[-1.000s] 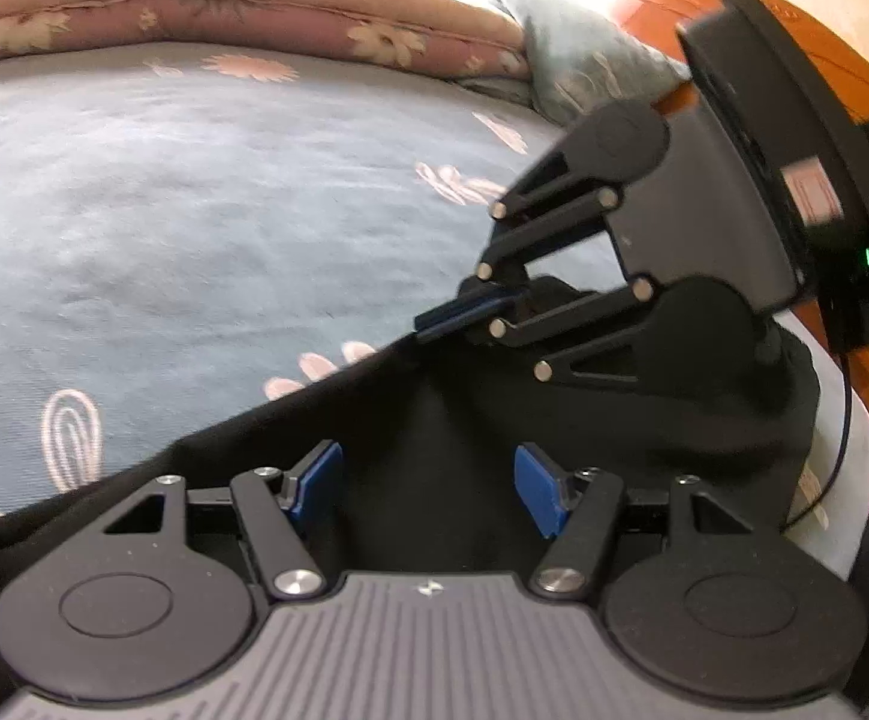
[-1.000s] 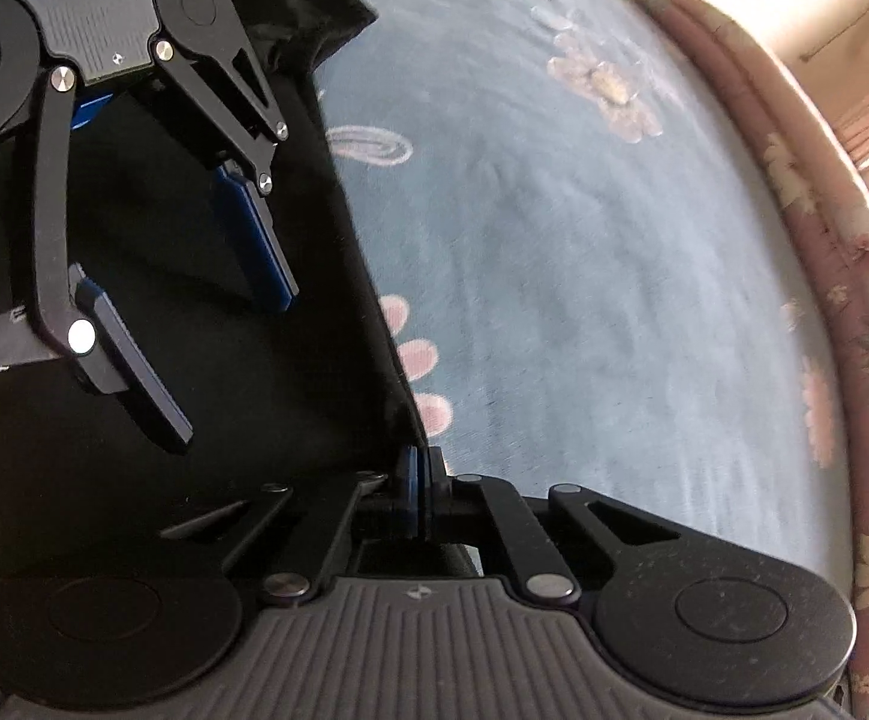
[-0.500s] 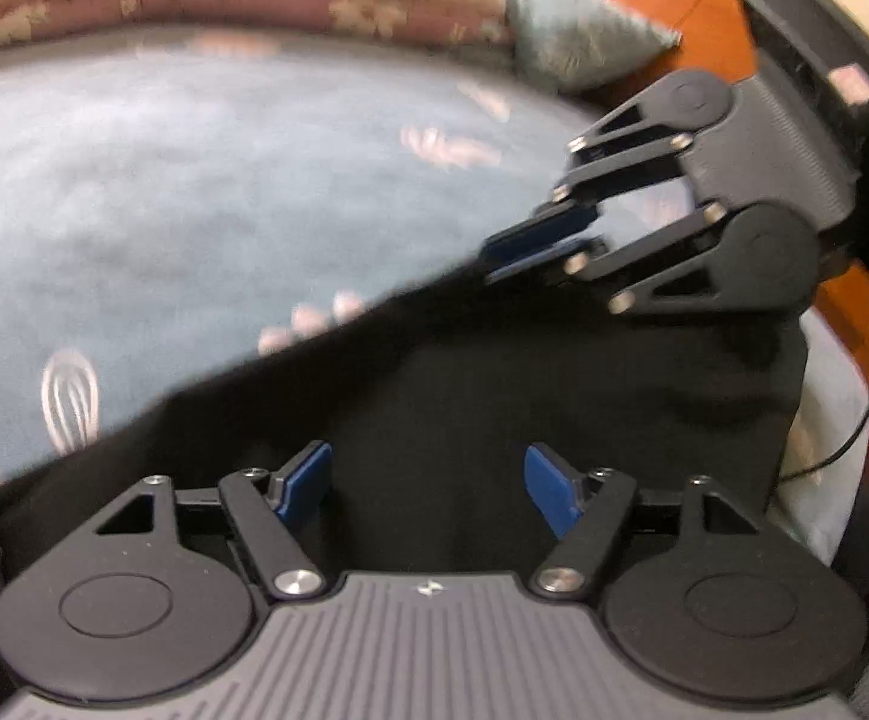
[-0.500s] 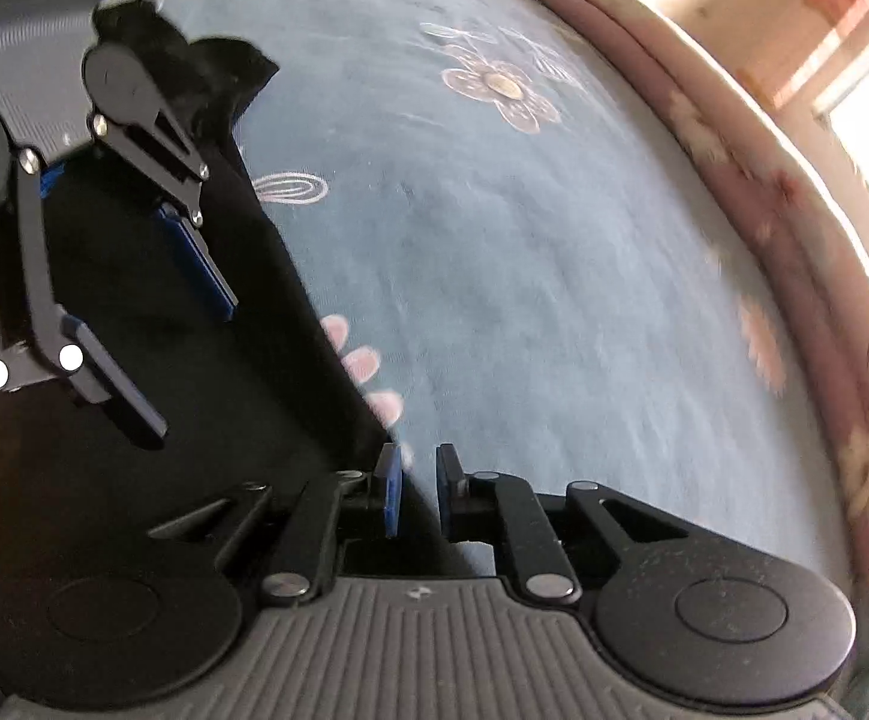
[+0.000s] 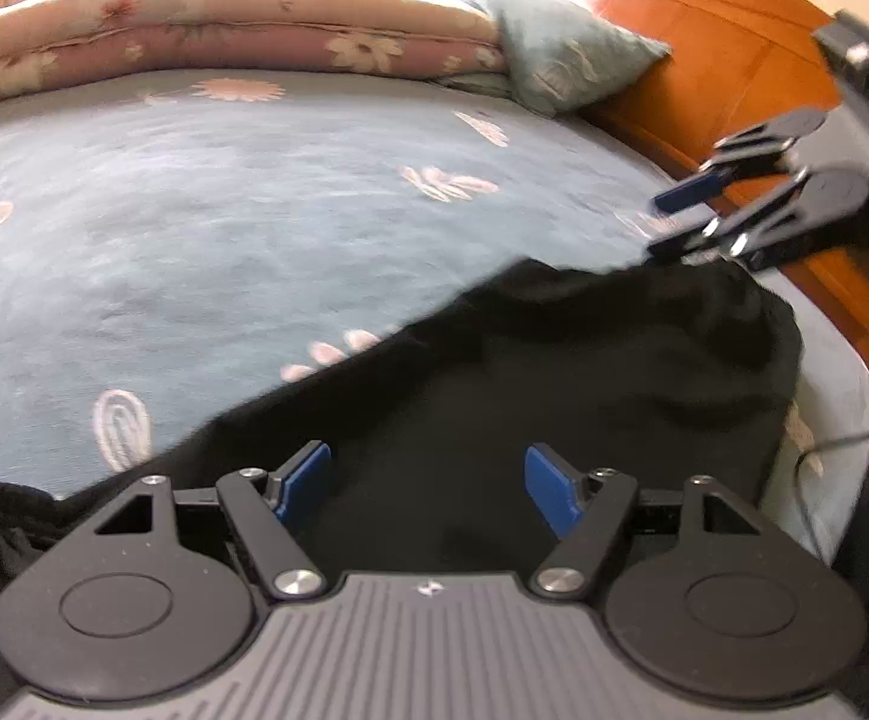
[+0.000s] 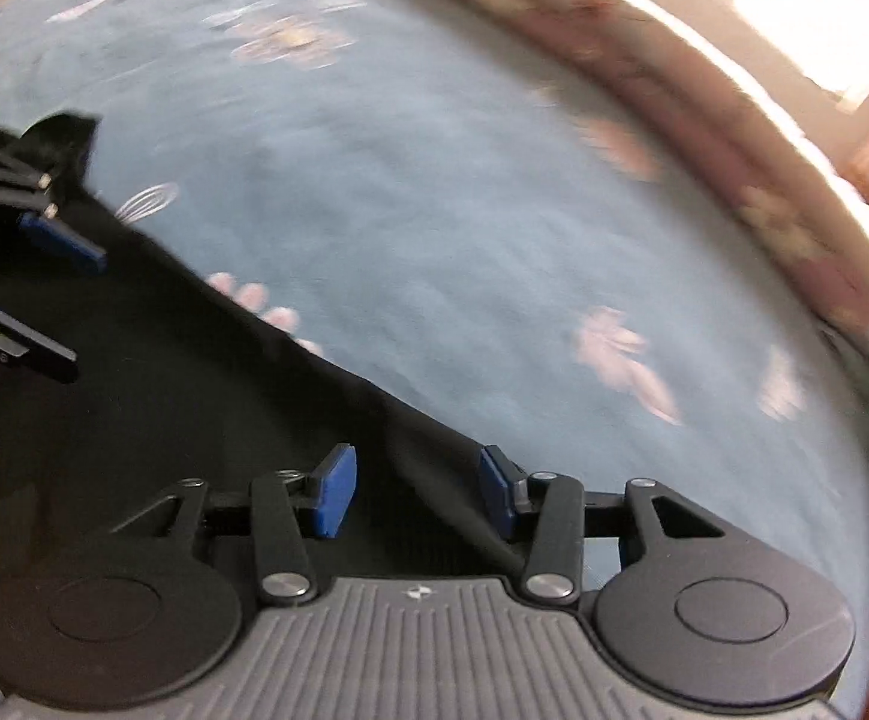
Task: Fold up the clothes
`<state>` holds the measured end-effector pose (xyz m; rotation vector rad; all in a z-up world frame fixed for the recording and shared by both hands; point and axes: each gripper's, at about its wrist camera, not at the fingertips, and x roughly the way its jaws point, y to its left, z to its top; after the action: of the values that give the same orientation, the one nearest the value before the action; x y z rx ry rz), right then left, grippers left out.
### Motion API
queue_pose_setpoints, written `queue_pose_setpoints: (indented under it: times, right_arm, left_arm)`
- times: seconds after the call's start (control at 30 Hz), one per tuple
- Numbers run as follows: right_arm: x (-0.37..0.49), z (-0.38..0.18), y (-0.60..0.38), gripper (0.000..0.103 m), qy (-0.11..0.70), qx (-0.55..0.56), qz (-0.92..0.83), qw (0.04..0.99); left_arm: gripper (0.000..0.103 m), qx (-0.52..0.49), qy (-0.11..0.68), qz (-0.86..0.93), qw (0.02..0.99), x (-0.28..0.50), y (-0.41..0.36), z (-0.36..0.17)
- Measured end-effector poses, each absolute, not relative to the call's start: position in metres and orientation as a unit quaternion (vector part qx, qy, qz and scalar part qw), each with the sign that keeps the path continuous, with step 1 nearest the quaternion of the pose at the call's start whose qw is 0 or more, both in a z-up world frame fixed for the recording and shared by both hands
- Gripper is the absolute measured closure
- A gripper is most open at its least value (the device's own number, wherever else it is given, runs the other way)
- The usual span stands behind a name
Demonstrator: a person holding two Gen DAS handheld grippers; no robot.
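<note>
A black garment (image 5: 584, 384) lies spread on a blue floral bedspread (image 5: 224, 210), along the near side of the bed, its straight edge running diagonally across the flower print. The left gripper (image 5: 428, 486) hangs over the dark cloth with its blue-padded fingers (image 5: 305, 480) spread wide and nothing between them. The right gripper (image 6: 413, 489) sits above the garment's edge, its jaws likewise parted and empty. A rolled pink floral quilt (image 5: 224, 42) lines the far side of the bed, a grey-blue pillow (image 5: 560, 54) rests against the wooden headboard (image 5: 734, 78). No containers are in sight.
</note>
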<state>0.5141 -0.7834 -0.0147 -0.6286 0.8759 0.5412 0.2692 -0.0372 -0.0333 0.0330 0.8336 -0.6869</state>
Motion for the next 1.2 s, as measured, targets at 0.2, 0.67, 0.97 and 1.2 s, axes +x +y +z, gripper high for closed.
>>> queue_pose_setpoints:
  times: [0.2,0.67,0.97,1.2]
  right_arm:
    - [0.472,0.006,-0.839,0.042,0.448,-0.240,0.139,0.850]
    - [0.379,-0.111,-0.839,0.023,0.472,-0.140,0.162,0.855]
    - [0.368,-0.108,-0.886,0.008,0.395,-0.056,0.168,0.901]
    - [0.375,-0.089,-0.941,0.008,0.329,0.082,0.188,0.922]
  left_arm:
    - [0.031,0.071,0.401,-0.364,0.838,0.245,-0.088,-0.046]
    - [0.024,0.174,0.419,-0.304,0.838,0.181,-0.253,-0.104]
    - [0.024,0.094,0.381,-0.197,0.898,0.157,-0.348,-0.102]
    - [0.024,0.090,0.333,-0.140,0.928,0.130,-0.460,-0.102]
